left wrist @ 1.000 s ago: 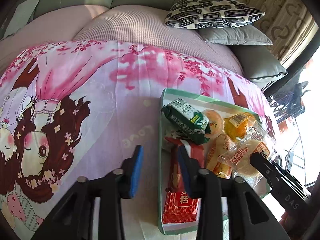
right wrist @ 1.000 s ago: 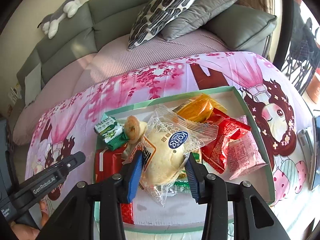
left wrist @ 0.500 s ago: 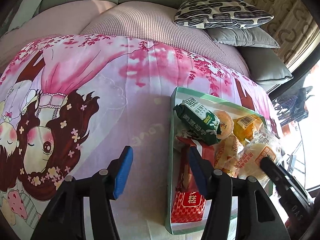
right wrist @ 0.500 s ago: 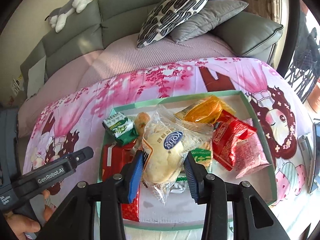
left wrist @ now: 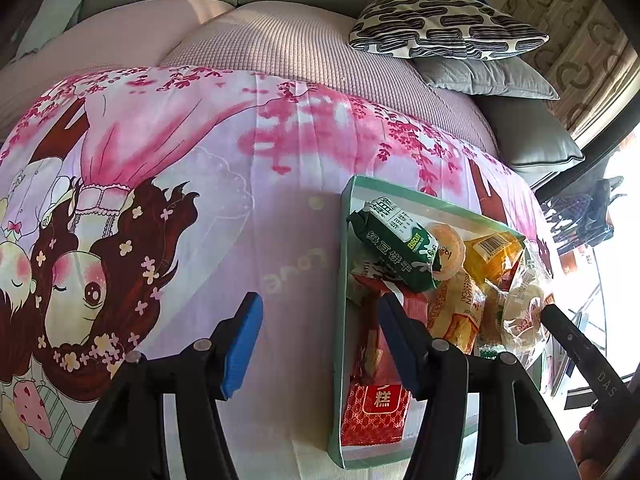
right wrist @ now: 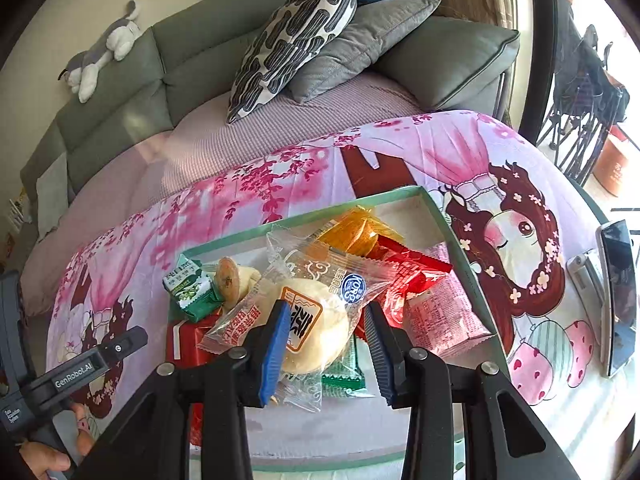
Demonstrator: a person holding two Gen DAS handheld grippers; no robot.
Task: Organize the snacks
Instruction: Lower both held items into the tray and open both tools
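A shallow green-rimmed box lies on a pink cartoon-print cloth and holds several snack packets. My right gripper is shut on a pale round bun in a clear wrapper, held just above the pile. Under and around it lie a green biscuit packet, an orange packet, red wrappers and a pink packet. My left gripper straddles the box's left wall. Its jaws are opening and grip nothing. One finger hangs over a red packet.
Two phones lie on the cloth to the right of the box. A grey sofa behind carries a patterned pillow, a grey cushion and a plush toy. Bare cloth spreads left of the box.
The left gripper's jaws have spread much wider. The right gripper's jaws have tightened on the bun, squeezing its wrapper, and it has shifted slightly with the bun.
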